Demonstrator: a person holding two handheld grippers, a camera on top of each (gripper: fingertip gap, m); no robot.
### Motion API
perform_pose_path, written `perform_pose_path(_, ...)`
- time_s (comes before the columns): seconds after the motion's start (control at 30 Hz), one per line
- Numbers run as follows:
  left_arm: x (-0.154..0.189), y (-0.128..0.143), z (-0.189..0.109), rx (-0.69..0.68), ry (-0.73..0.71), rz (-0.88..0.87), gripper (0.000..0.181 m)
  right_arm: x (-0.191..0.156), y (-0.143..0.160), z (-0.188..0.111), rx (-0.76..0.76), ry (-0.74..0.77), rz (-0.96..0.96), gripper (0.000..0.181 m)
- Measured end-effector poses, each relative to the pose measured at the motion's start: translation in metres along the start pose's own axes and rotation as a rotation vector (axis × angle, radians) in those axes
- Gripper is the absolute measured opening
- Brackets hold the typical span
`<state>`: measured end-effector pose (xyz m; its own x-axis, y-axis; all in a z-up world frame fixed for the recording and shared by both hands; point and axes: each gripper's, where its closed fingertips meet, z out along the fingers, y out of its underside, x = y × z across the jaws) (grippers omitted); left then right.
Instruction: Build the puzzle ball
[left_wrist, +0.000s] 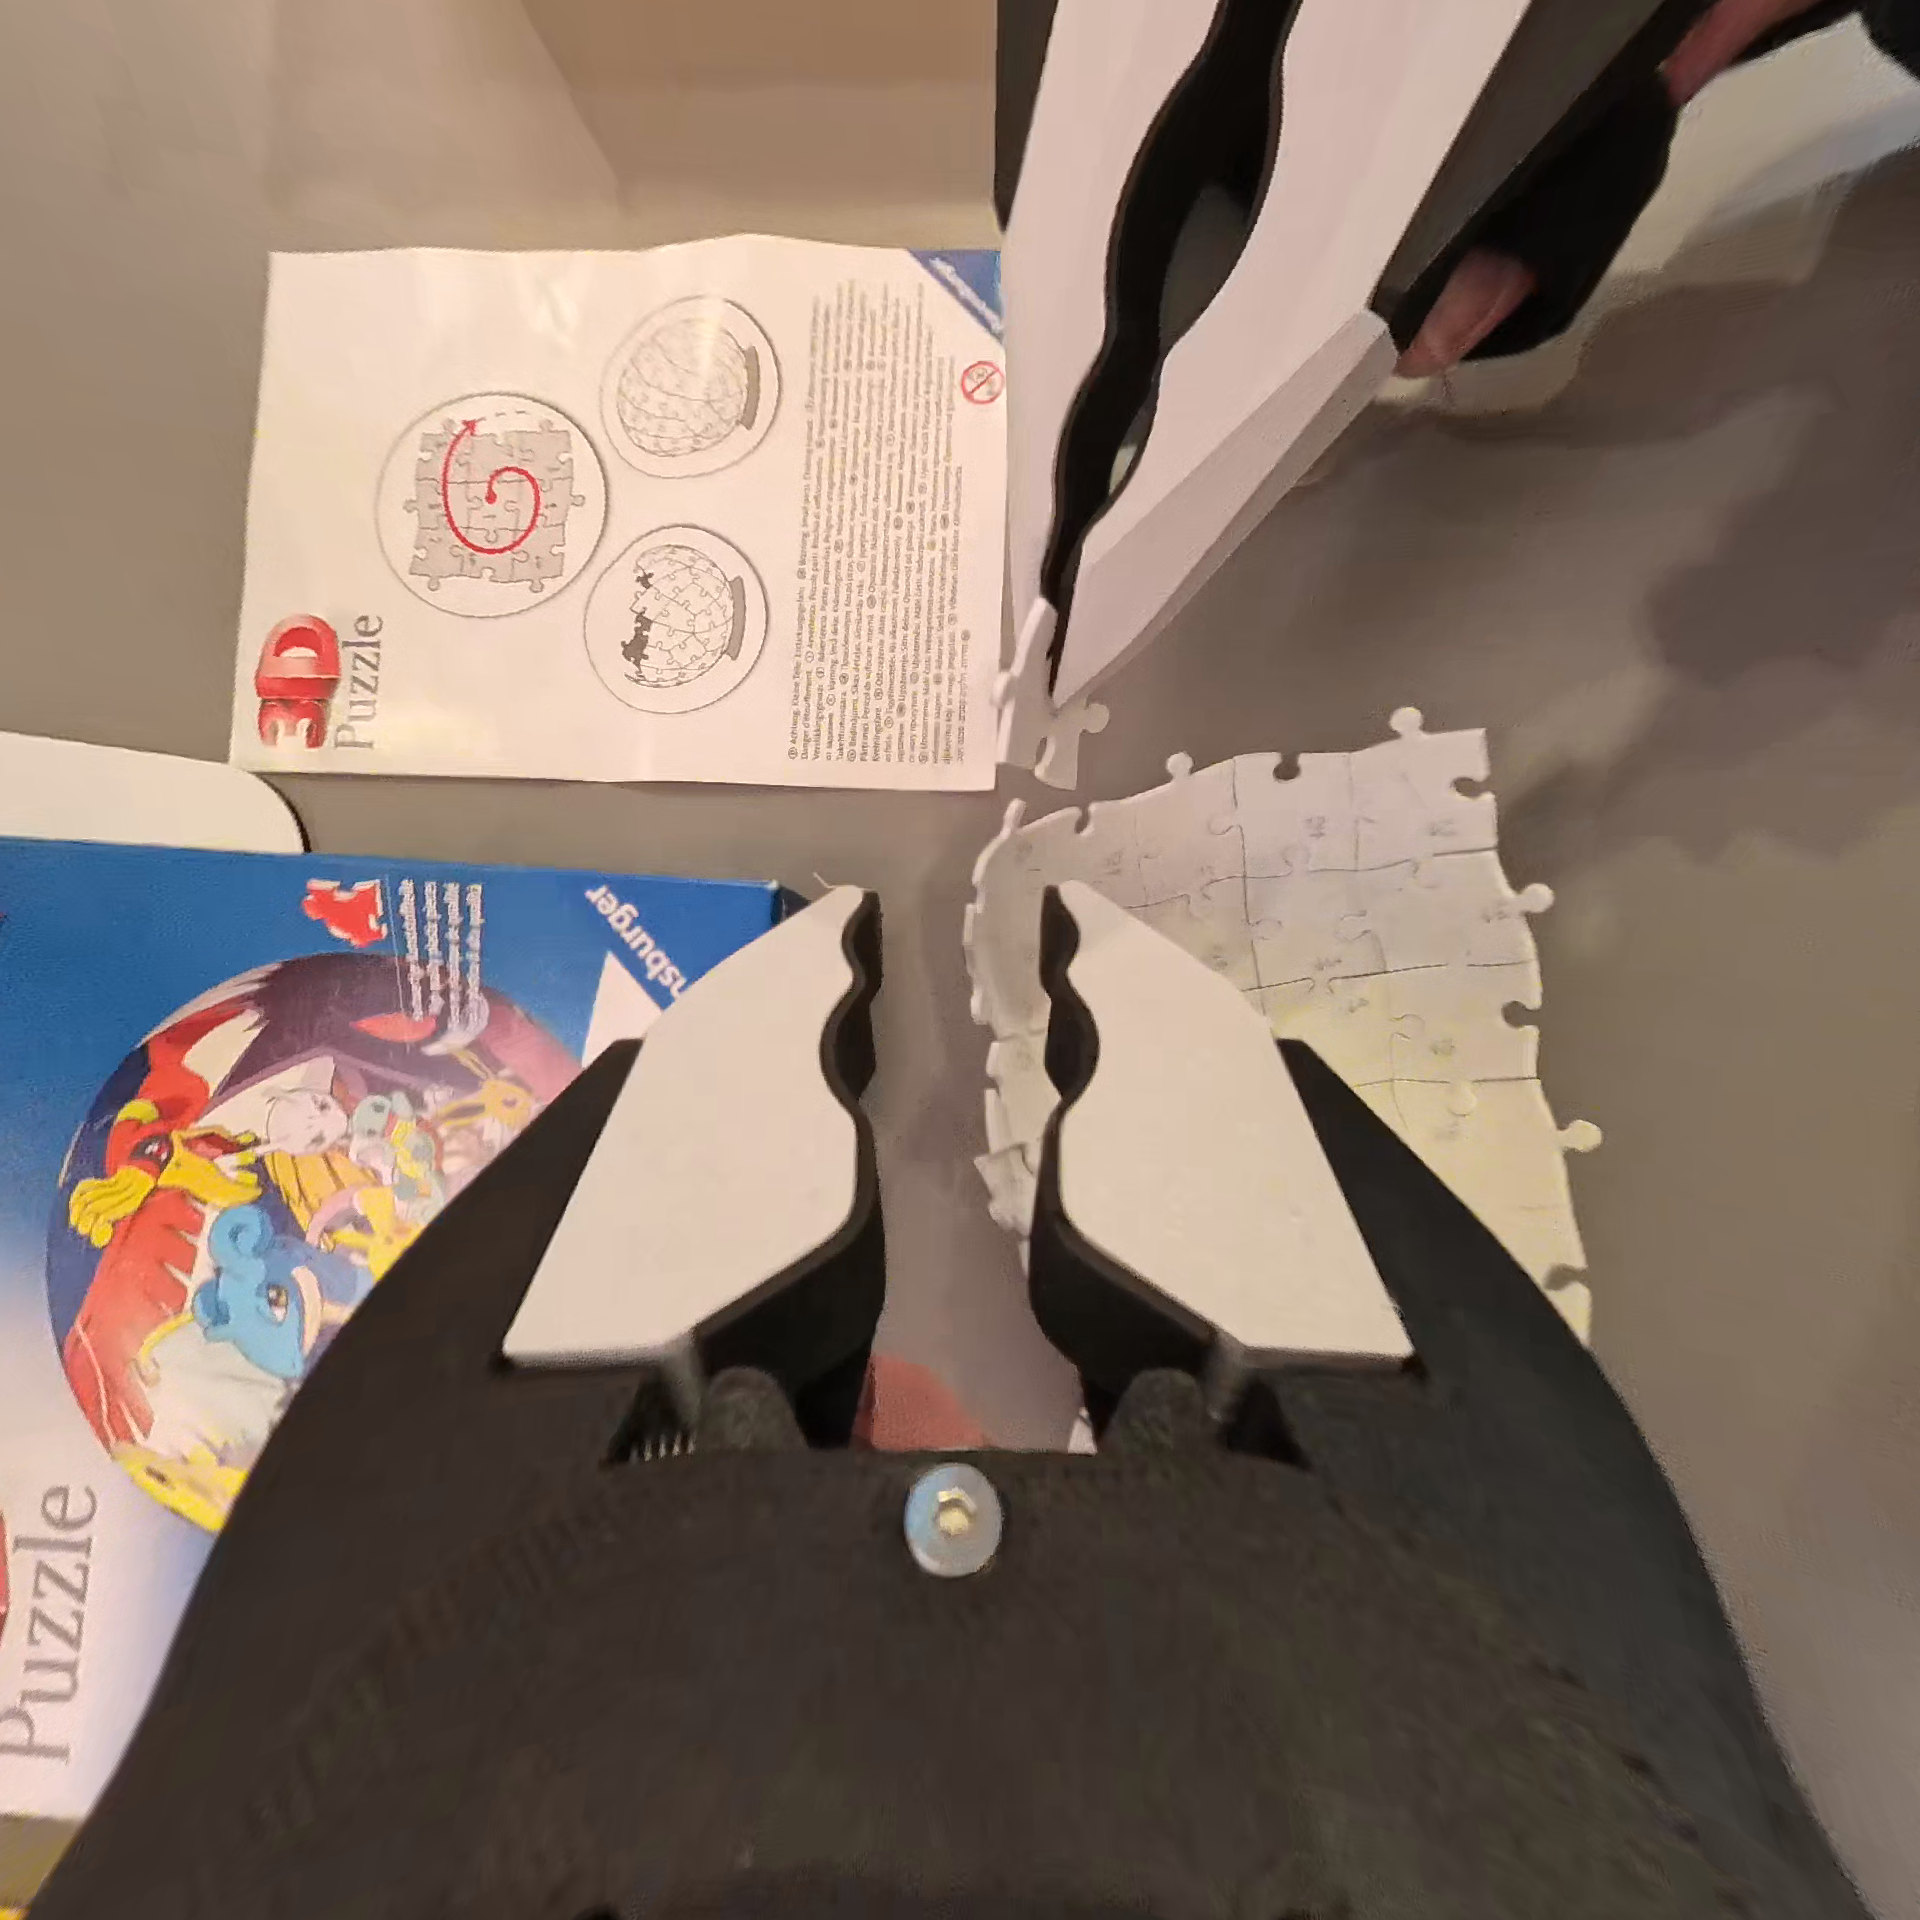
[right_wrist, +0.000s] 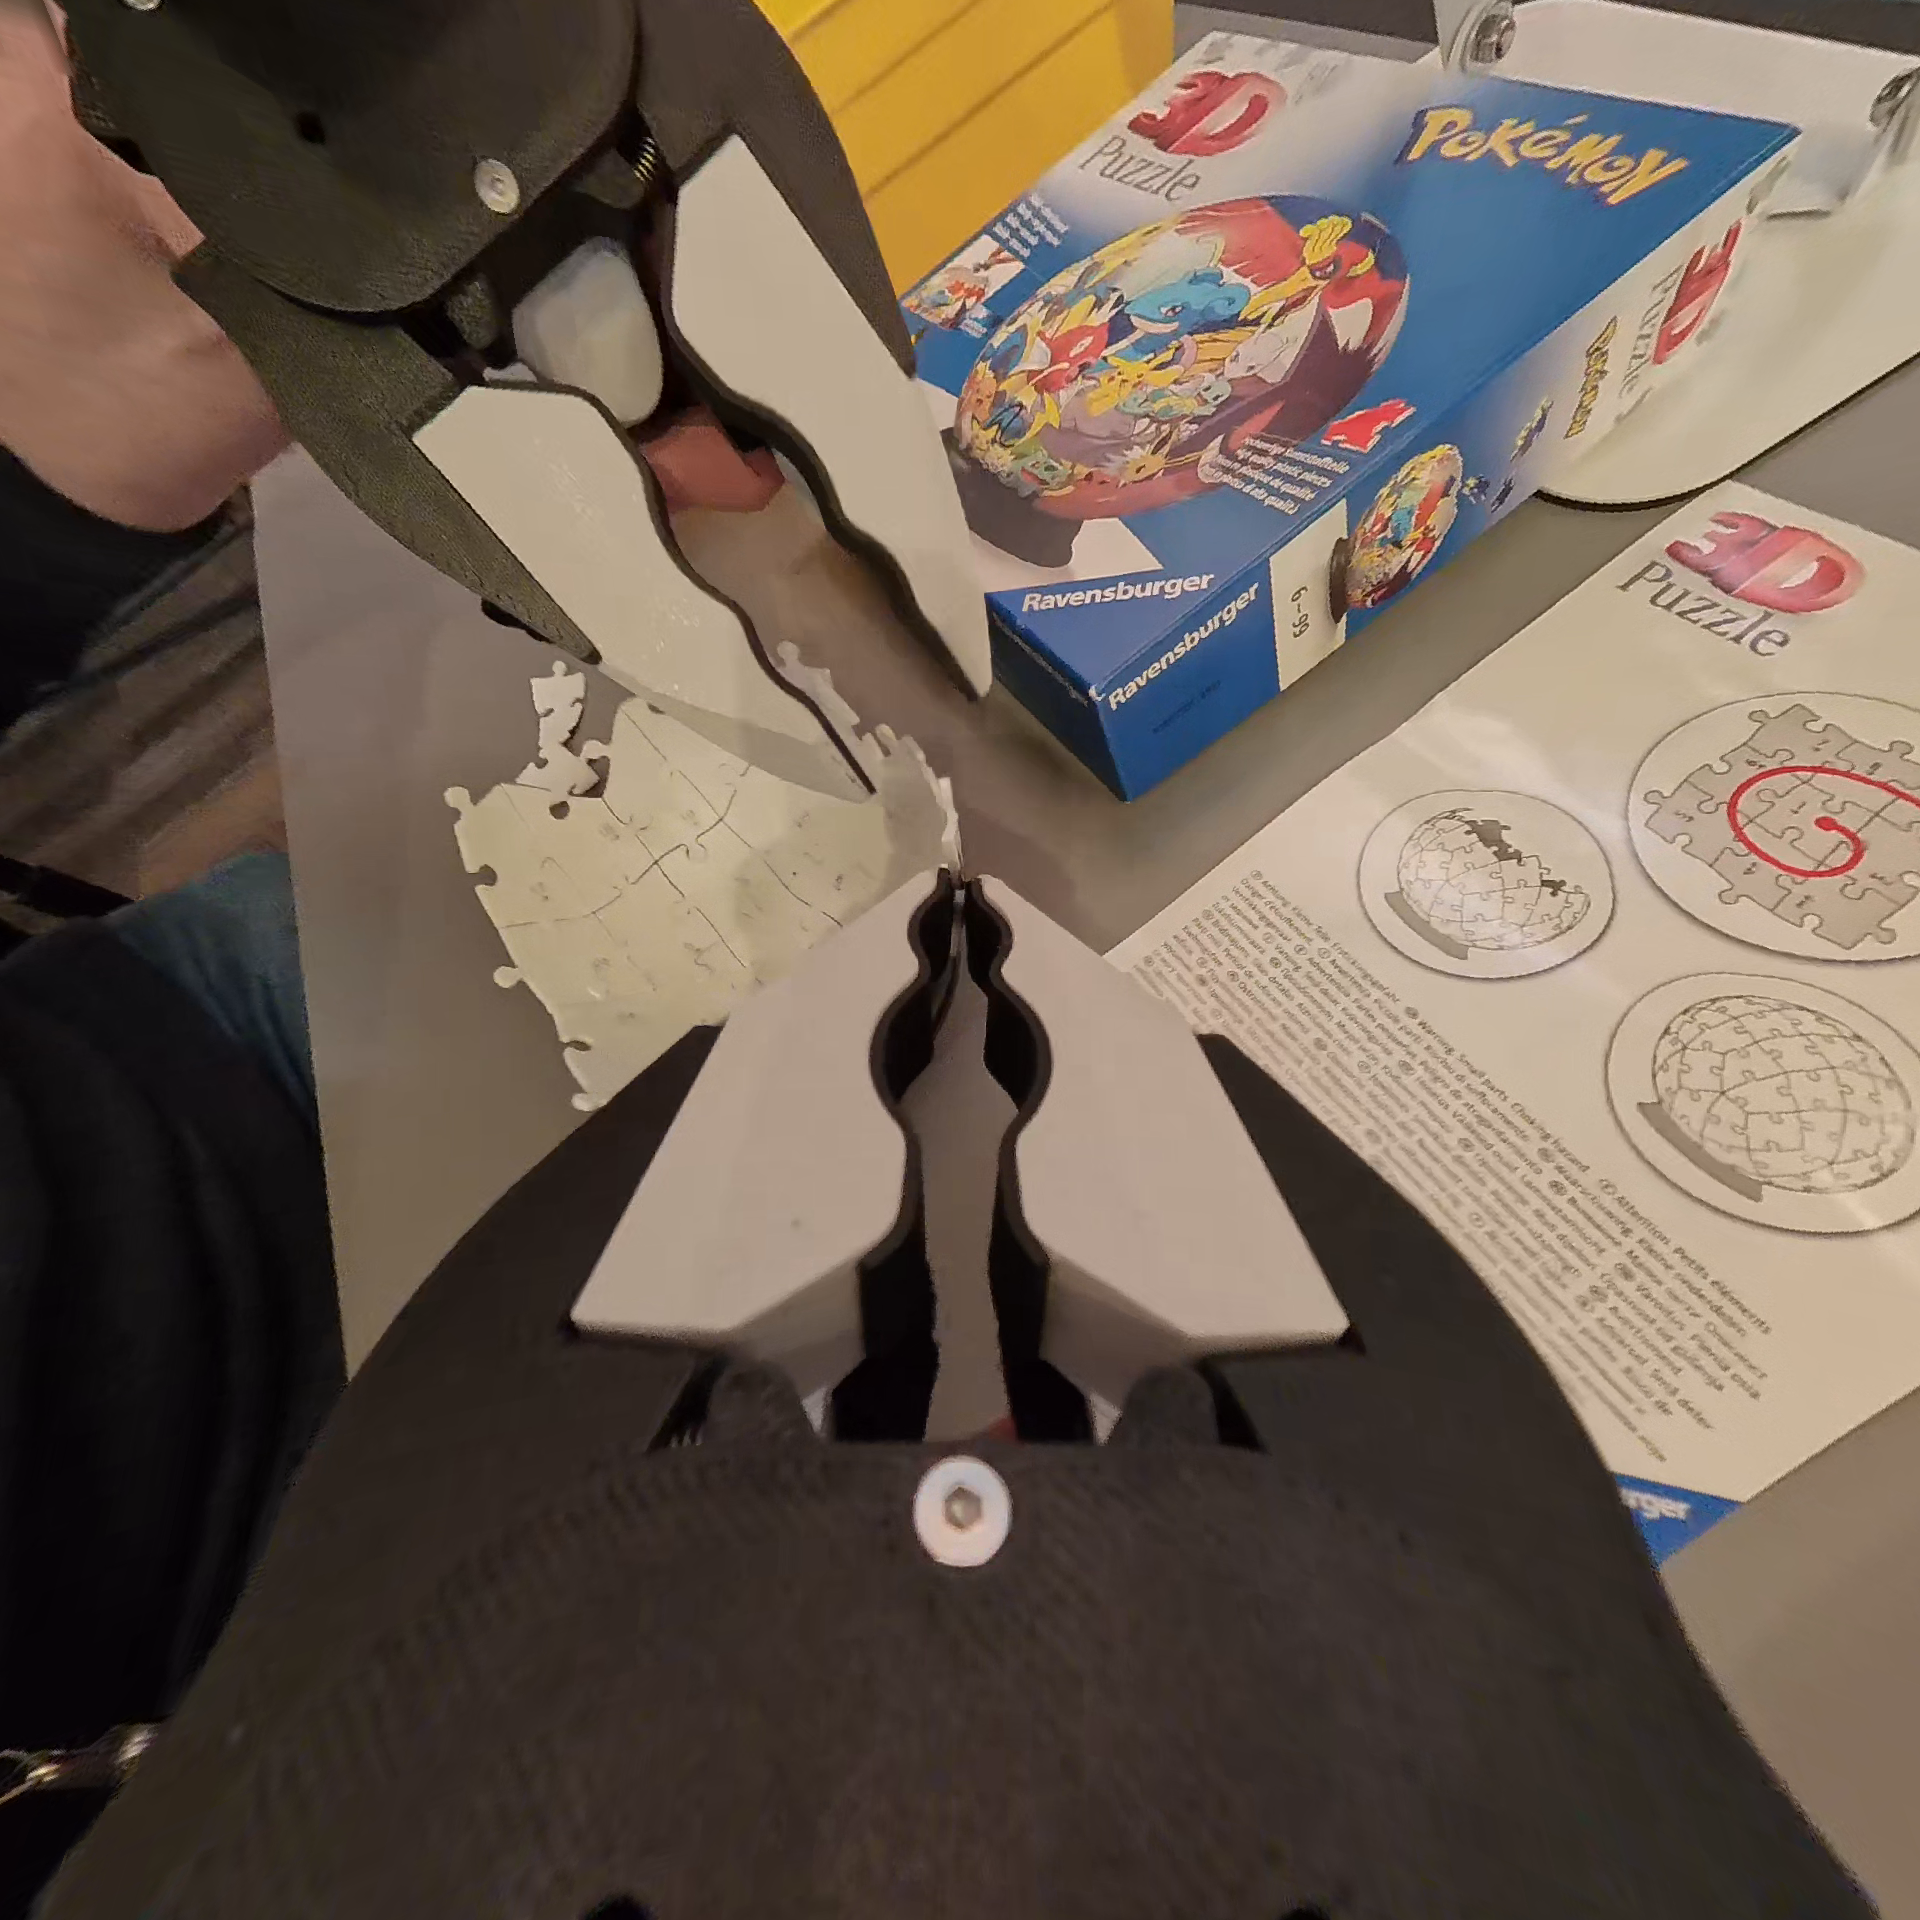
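Observation:
A curved white sheet of joined puzzle pieces (left_wrist: 1351, 935) lies blank side up on the grey table; it also shows in the right wrist view (right_wrist: 675, 883). My left gripper (left_wrist: 961, 909) is open, its jaws either side of the sheet's near edge, one finger over the sheet. It shows at the upper left of the right wrist view (right_wrist: 920, 740). My right gripper (right_wrist: 958, 894) is shut on a single white puzzle piece (left_wrist: 1049, 727). It comes in from the top right (left_wrist: 1051, 655) and holds the piece just off the sheet's corner, apart from it.
An instruction leaflet (left_wrist: 623, 520) lies flat beyond the sheet. A blue puzzle box (left_wrist: 260, 1091) lies left of my left gripper. A white rounded board (right_wrist: 1766, 312) sits behind the box, with a yellow block (right_wrist: 987, 104) farther back. The table edge and a person's legs are on the sheet's far side.

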<state>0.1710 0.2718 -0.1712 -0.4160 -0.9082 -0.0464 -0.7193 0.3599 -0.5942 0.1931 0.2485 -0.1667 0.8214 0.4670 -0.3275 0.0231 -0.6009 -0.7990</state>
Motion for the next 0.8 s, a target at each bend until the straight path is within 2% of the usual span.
perform_pose_path(0.03,0.001,0.001,0.004,-0.021,0.017,0.013,0.028,0.001,0.000,0.001,-0.008,0.005,-0.012,0.000)
perform_pose_path(0.27,0.009,0.009,0.022,-0.118,0.092,0.074,0.021,-0.001,0.002,0.008,-0.078,0.025,-0.095,0.000)
perform_pose_path(0.43,0.009,0.010,0.027,-0.118,0.097,0.070,0.011,-0.002,0.003,0.012,-0.123,0.050,-0.146,0.000)
perform_pose_path(0.8,0.009,0.010,0.029,-0.127,0.138,0.067,0.010,0.000,0.003,0.014,-0.204,0.054,-0.164,0.000)
